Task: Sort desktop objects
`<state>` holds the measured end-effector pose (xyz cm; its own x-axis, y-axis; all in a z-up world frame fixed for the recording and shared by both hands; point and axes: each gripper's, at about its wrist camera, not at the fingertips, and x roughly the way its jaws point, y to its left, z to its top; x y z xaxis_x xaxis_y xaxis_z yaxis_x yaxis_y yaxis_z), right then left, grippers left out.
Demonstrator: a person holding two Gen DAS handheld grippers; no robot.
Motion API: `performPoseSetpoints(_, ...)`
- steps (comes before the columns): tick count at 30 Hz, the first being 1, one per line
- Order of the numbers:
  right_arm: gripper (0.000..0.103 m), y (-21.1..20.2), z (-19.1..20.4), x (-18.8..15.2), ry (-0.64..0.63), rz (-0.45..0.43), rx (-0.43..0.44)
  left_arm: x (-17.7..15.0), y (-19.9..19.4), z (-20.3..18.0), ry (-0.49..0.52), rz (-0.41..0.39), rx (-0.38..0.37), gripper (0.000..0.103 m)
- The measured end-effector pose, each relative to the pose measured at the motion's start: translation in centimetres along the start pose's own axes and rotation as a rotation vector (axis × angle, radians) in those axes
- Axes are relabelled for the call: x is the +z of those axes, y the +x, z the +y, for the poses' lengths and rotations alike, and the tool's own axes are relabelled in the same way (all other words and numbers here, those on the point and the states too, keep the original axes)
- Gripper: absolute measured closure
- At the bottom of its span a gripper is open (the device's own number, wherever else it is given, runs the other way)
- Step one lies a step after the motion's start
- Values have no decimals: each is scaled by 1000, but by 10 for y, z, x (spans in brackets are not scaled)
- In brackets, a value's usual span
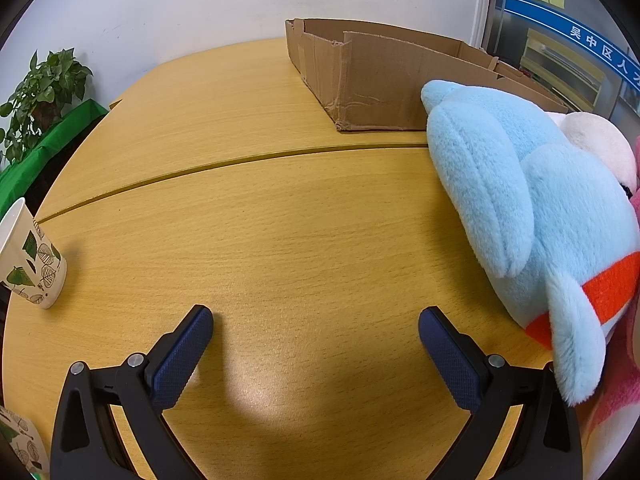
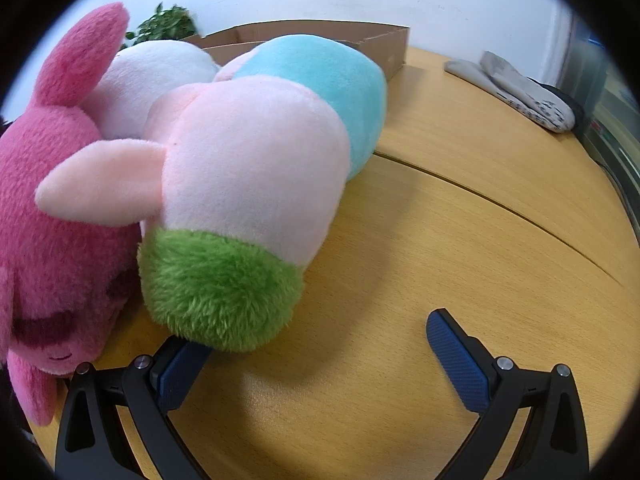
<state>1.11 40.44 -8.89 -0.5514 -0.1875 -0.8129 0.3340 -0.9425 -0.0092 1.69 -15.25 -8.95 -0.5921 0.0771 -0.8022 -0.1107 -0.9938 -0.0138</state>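
Observation:
In the left wrist view a light blue plush toy (image 1: 536, 208) with an orange band lies on the wooden table at the right, touching my open, empty left gripper (image 1: 316, 320) at its right finger. A cardboard box (image 1: 384, 80) stands behind it. In the right wrist view a pink, teal and green plush (image 2: 256, 168) lies beside a dark pink plush (image 2: 52, 216) and a white plush (image 2: 156, 72). My right gripper (image 2: 316, 336) is open; its left fingertip is hidden under the green end. The box (image 2: 320, 36) stands behind the plush toys.
Two leaf-print paper cups stand at the left, one upright (image 1: 28, 256) and one at the bottom corner (image 1: 20, 444). A potted plant (image 1: 44, 92) sits beyond the table's left edge. Grey socks (image 2: 516, 88) lie at the far right. A seam (image 1: 224, 164) crosses the table.

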Motion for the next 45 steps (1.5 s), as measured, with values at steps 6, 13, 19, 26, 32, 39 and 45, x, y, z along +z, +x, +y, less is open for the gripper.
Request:
performPoseSetpoints(6,0,-41,-15,-42,105,106,-41,-22,-66,3,-119,-124,81,0)
performPoseSetpoints(13,0,-156,1,-67,145,-62,-75,-32,-149,-30,-138,-186,95,0)
performPoseSetpoints(19,0,-175,77,-41,97,-295,-15,-27,-147,-84,-100,-176,-52,0)
performPoseSetpoints(26,0,-103,111,-11,137,-247,91,-11,-111,-120,-98,-133,-198,0)
performPoseSetpoints(32,13,-90,117,-16,200,-216,137,-8,-101,-121,-107,-131,-262,0)
performPoseSetpoints(39,15,-94,138,-28,211,-235,142,-16,-114,-117,-82,-161,-246,0)
performPoseSetpoints(45,14,-106,135,-30,253,-318,115,-22,-108,-115,-100,-166,-237,0)
